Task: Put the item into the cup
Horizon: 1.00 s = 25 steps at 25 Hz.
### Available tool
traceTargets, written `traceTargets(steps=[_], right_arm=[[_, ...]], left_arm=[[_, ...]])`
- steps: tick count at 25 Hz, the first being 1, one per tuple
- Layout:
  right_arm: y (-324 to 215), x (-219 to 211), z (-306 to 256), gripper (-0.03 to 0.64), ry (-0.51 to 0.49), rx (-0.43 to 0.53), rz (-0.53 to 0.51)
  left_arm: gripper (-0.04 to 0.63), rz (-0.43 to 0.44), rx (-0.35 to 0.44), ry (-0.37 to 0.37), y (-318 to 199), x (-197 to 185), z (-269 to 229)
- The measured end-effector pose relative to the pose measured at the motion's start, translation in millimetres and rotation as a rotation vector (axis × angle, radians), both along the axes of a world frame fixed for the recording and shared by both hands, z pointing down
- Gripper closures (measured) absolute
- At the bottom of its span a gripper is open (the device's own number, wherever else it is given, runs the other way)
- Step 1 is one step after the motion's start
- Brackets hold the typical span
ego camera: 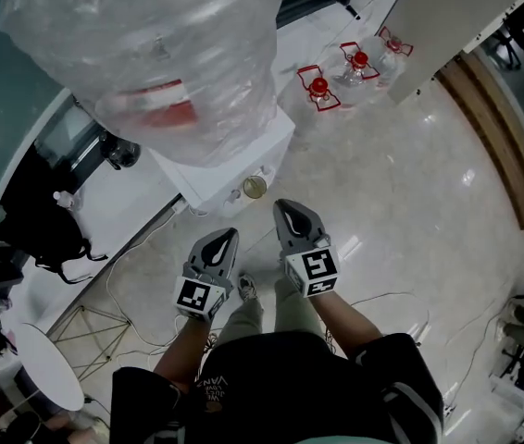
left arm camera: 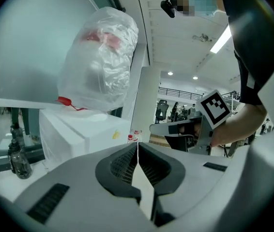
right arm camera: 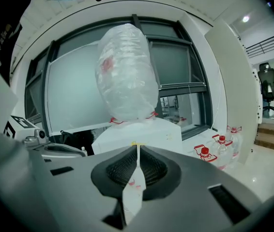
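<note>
White dispenser (ego camera: pixel 230 160) close ahead; open floor (ego camera: pixel 410 211) rightward.

A dispenser (ego camera: pixel 234 155) stands against the far wall, with a bagged bottle (ego camera: pixel 151 44) on top of it and a cup (ego camera: pixel 255 187) on its near side. To its right and farther off, three jugs (ego camera: pixel 359 63) stand in a row on the floor (ego camera: pixel 410 211), next to a pillar (ego camera: pixel 456 17). Left of the dispenser a bag (ego camera: pixel 44 229) lies on a ledge (ego camera: pixel 142 202). Nearer, at the left edge, is a table (ego camera: pixel 49 368), with a stand (ego camera: pixel 86 326) just to its right. The left gripper (ego camera: pixel 230 236) and right gripper (ego camera: pixel 282 207) are side by side just near of the dispenser, the right one closer to the cup.
</note>
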State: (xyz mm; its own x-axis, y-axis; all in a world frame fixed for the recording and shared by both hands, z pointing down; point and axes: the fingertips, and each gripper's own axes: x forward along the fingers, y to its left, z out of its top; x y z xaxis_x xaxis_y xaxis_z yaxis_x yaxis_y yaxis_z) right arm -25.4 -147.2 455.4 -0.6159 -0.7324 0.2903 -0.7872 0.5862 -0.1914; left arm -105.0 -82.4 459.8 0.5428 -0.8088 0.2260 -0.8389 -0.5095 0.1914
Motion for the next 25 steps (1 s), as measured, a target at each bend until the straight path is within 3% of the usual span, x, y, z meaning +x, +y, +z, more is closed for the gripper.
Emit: traceTargets(steps=[15, 25], right_arm=[[17.7, 15.2, -87.9, 0.568, -0.043, 0.082, -0.041], [27.7, 27.5, -113.8, 0.568, -0.073, 0.096, -0.08]], left_arm=[[0.573, -0.052, 0.086, 0.007, 7.7, -7.3, -68.2], [0.573, -0.081, 0.125, -0.002, 4.7, -5.7, -93.8]])
